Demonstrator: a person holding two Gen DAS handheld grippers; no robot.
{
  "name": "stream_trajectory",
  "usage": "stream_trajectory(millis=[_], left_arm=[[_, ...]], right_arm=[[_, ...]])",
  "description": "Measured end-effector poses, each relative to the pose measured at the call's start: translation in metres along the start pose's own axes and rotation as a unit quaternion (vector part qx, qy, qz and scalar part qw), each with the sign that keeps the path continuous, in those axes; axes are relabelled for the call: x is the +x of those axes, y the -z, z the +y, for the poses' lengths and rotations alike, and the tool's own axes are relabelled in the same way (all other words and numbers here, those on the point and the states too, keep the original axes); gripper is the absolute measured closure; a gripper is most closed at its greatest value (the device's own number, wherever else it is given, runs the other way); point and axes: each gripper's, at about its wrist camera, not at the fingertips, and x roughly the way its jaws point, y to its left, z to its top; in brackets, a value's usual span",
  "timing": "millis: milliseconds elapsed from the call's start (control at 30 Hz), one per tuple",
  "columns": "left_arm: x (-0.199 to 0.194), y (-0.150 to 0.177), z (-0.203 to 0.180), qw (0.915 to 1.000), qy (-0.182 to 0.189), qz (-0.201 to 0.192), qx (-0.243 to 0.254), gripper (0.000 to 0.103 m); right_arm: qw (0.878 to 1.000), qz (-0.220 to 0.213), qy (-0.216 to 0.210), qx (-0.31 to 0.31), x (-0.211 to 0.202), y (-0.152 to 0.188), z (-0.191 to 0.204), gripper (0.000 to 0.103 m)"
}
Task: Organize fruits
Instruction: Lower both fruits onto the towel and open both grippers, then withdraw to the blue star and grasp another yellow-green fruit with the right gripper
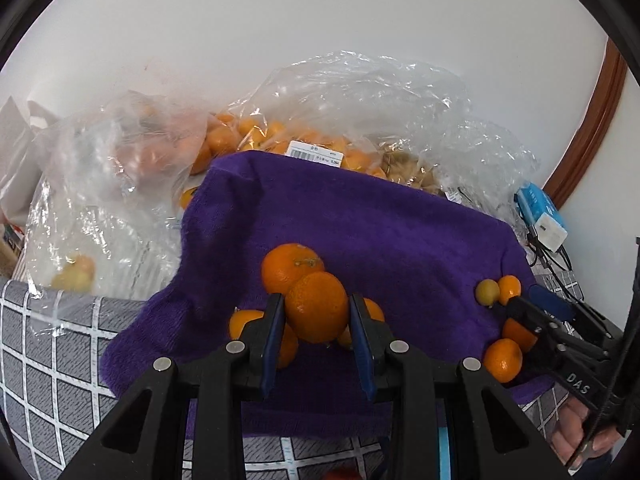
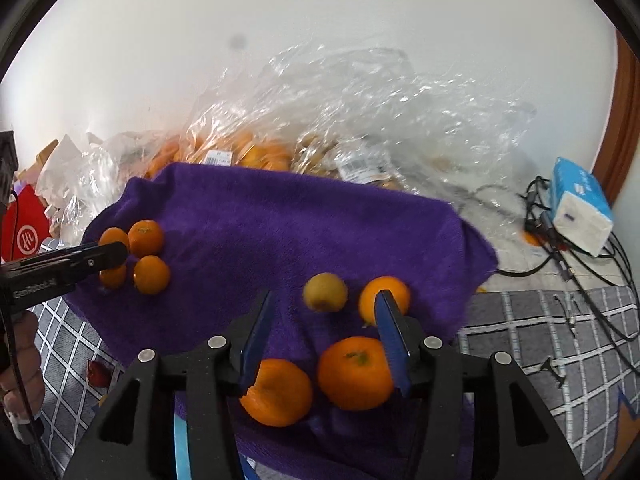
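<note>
Clear plastic bags [image 1: 340, 120] hold oranges and, seemingly, paler fruit. The left gripper [image 1: 317, 320] clamps a dimpled orange [image 1: 316, 306] above the purple towel [image 1: 360, 220]. The right gripper [image 2: 324, 320] stands open, holding nothing.

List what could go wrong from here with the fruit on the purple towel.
1. The left gripper holds one tangerine right above a tight cluster; setting it down could knock the others rolling.
2. The right gripper stands open among loose fruit; its fingers could nudge the yellow fruit or an orange toward the purple towel edge.
3. The plastic bags look slack and may spill.
</note>
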Motion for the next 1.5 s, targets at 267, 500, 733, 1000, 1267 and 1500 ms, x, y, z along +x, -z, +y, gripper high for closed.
stream_trajectory(millis=[267,500,733,1000,1267,1500], left_arm=[[0.0,-0.002,-0.002,1.0,0.0,0.0,0.002,0.068],[-0.013,-0.002,0.0,0.9999,0.001,-0.01,-0.005,0.063],[-0.051,0.012,0.015,0.9991,-0.008,-0.039,-0.014,0.062],[-0.083,0.057,0.054,0.9969,-0.052,-0.053,-0.026,0.061],[-0.082,0.097,0.086,0.9941,-0.098,-0.032,-0.035,0.061],[-0.076,0.111,0.1,0.9925,-0.113,-0.024,-0.041,0.061]], right_arm=[[1.0,-0.011,0.009,0.02,-0.011,-0.003,-0.014,0.051],[0.999,-0.028,0.014,0.019,-0.03,-0.005,-0.01,0.051],[0.999,-0.027,0.024,0.015,-0.053,0.011,0.011,0.051],[1.0,-0.019,0.011,-0.003,-0.071,0.039,0.053,0.058],[0.998,0.001,-0.035,-0.048,-0.068,0.074,0.112,0.058],[0.996,0.01,-0.048,-0.071,-0.059,0.084,0.143,0.061]])
